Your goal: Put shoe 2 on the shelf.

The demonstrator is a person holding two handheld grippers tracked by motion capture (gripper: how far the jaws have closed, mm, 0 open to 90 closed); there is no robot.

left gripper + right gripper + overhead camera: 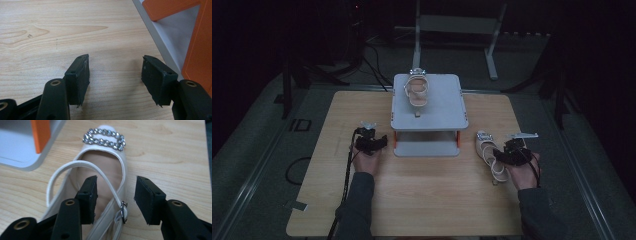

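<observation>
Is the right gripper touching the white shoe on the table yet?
Cannot tell. In the right gripper view the right gripper is open, jaws straddling the side edge of the white shoe, but whether a pad rests on it isn't plain.

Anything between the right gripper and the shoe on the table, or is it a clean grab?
Nothing visible in the way. The right gripper is open, its jaws straddling the side wall and strap of the shoe on the table. The grey rack stands off to one side.

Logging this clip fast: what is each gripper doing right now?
Left gripper: open, holding nothing, over bare table.
Right gripper: open, jaws straddling the white shoe's side, not closed.
</observation>
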